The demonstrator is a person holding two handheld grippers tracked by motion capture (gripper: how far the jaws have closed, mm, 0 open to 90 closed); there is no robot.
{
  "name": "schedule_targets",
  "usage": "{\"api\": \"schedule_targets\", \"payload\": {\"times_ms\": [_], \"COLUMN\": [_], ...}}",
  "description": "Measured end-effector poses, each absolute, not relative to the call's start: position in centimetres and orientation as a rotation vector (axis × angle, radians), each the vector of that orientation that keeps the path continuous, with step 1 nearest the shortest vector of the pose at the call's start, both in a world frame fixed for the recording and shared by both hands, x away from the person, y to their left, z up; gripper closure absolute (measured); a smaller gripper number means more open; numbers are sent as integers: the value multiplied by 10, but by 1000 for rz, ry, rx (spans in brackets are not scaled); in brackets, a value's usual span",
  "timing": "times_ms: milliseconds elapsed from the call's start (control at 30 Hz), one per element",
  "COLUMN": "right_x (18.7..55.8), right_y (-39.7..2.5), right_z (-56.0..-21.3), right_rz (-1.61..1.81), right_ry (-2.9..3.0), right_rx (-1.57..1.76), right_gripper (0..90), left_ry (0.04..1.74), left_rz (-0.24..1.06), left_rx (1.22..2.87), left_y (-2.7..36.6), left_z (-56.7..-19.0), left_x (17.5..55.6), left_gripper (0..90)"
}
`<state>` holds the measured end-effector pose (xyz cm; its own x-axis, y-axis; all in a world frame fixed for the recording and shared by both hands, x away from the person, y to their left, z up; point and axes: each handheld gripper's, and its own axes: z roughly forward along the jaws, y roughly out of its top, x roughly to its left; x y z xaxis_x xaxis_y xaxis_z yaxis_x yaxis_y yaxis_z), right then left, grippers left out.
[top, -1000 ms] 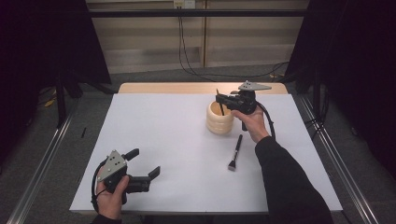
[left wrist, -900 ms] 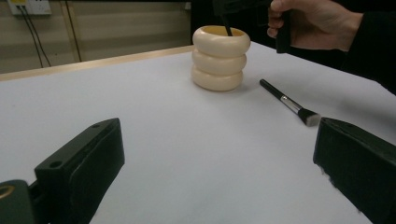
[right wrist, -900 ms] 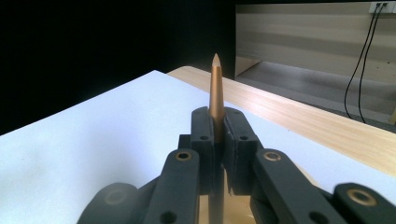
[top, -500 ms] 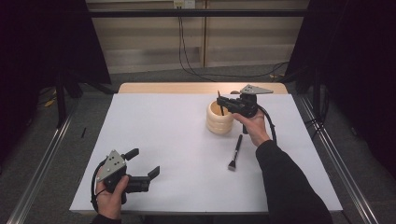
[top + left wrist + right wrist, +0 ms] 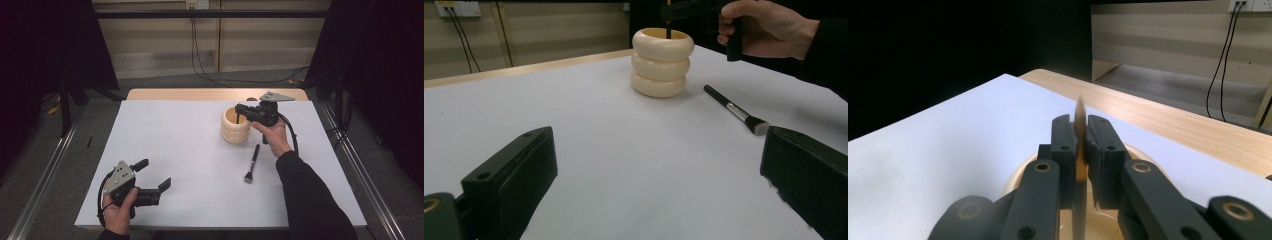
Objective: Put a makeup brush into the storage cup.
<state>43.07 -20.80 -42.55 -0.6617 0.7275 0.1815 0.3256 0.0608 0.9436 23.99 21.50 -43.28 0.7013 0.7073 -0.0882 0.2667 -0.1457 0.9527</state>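
Right tongs [image 5: 240, 107], upper right, pinch what looks like a thin brush handle [image 5: 1080, 131] above the cream holder [image 5: 236, 125]; left tongs [image 5: 160, 176], lower left, gape wide.

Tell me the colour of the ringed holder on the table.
Cream, a pale ivory all over the ringed holder, which stands upright on the white table. The left gripper view shows it best.
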Motion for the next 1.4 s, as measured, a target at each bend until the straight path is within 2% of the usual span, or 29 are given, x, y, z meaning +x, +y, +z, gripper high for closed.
{"api": "schedule_targets", "payload": {"times_ms": [233,367,500,567,667,1000,1133,1400], "right_x": [429,427,424,422,417,398,391,373], "right_y": [-212,-214,-214,-214,-214,-221,-226,-232], "right_z": [-425,-427,-427,-426,-422,-416,-416,-415], "right_rz": [1639,1634,1636,1629,1589,1575,1567,1573], "right_ry": [1998,1996,1997,1992,1977,1942,1930,1928], "right_rx": [1059,1060,1053,1051,1032,1047,1037,1051], "right_gripper": [804,746,633,548,364,40,0,6], "left_ry": [785,784,778,792,795,795,797,789], "left_rz": [462,463,454,463,463,466,469,470], "left_rx": [1722,1722,1718,1717,1717,1712,1707,1694], "left_y": [215,215,216,216,216,215,216,216], "left_z": [-433,-433,-433,-433,-433,-433,-432,-432], "left_x": [240,240,241,241,241,241,240,240], "left_gripper": [18,18,17,19,19,18,18,17]}}
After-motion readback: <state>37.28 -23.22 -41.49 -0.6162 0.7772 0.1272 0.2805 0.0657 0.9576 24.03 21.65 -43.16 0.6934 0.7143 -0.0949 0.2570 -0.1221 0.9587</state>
